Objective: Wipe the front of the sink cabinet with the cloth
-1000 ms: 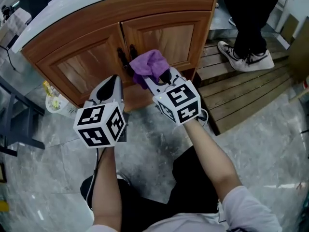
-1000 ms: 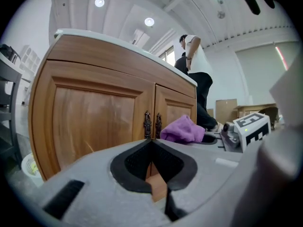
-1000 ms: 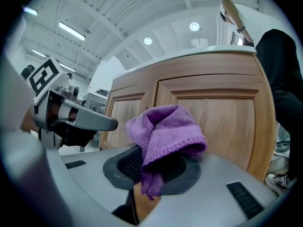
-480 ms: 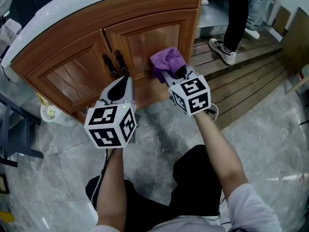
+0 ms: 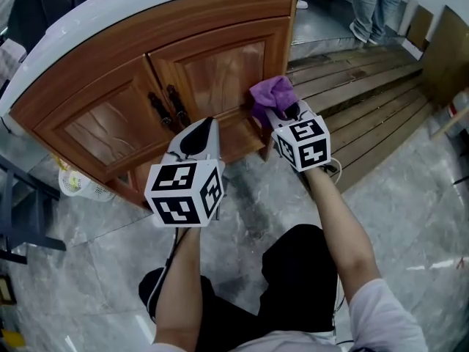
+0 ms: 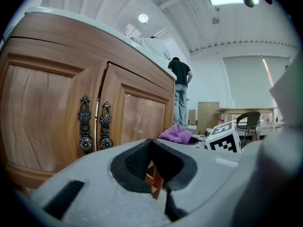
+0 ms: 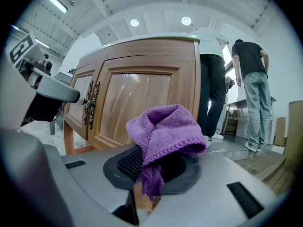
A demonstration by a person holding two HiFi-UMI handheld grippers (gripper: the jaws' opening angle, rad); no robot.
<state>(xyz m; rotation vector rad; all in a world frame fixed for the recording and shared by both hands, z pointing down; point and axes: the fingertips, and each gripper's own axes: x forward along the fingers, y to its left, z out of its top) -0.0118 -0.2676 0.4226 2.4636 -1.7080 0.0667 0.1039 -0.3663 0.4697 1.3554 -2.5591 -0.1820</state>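
Observation:
A wooden sink cabinet (image 5: 146, 72) with two doors and dark ornate handles (image 5: 167, 107) stands under a white counter (image 5: 88, 13). My right gripper (image 5: 282, 112) is shut on a purple cloth (image 5: 270, 94), which sits bunched at the right door's lower right corner (image 7: 163, 134). My left gripper (image 5: 196, 139) is shut with nothing in it, low before the cabinet's middle, near the handles (image 6: 93, 126). From the left gripper view the cloth (image 6: 176, 134) and the right gripper's marker cube (image 6: 222, 138) lie off to the right.
Wooden decking (image 5: 366, 86) lies right of the cabinet. People stand beyond it (image 7: 253, 84). A white basket (image 5: 77, 182) sits on the marble floor at the cabinet's left. A dark chair frame (image 5: 22, 211) is at far left.
My right gripper has carried the cloth rightward across the right door, from near the handles to its right edge. The left gripper has shifted right as well, and the view has swung.

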